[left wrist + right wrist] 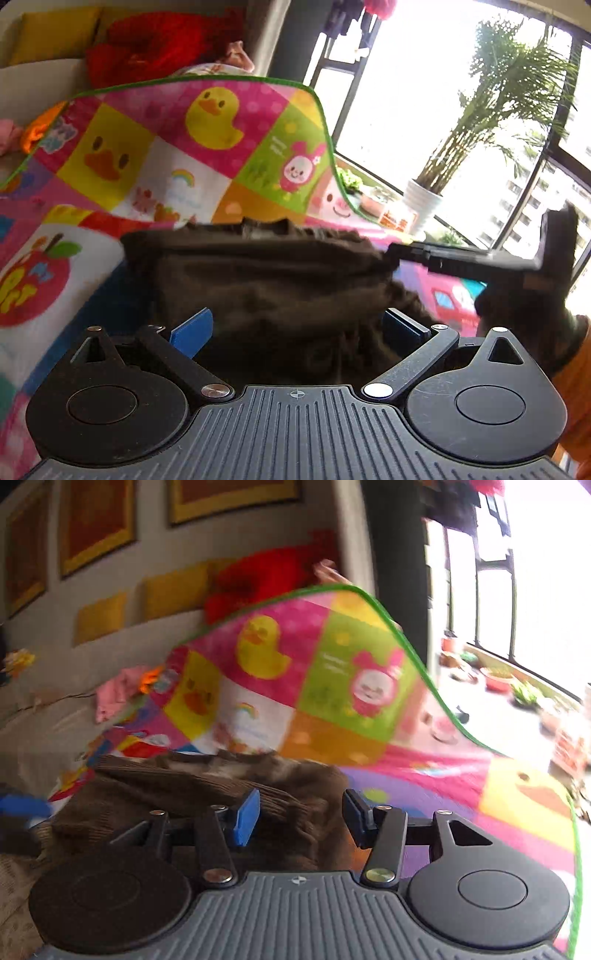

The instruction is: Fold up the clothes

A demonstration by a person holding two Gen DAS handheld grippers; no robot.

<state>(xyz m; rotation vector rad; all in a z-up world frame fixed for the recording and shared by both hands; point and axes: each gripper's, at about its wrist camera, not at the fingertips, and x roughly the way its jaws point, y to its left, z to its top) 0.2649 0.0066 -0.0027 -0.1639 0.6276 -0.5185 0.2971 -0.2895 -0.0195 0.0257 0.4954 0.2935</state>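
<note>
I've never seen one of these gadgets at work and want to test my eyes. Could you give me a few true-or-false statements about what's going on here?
1. The garment being handled is brown. True.
2. The mat under it is plain white. False: it is a colourful patchwork with ducks.
3. The right gripper has its jaws apart, with no cloth pinched. True.
4. No plants are in sight. False: a potted palm stands by the window.

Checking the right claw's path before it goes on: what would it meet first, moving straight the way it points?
Probably the brown garment, just ahead of the open right claw; depth is unclear.
</note>
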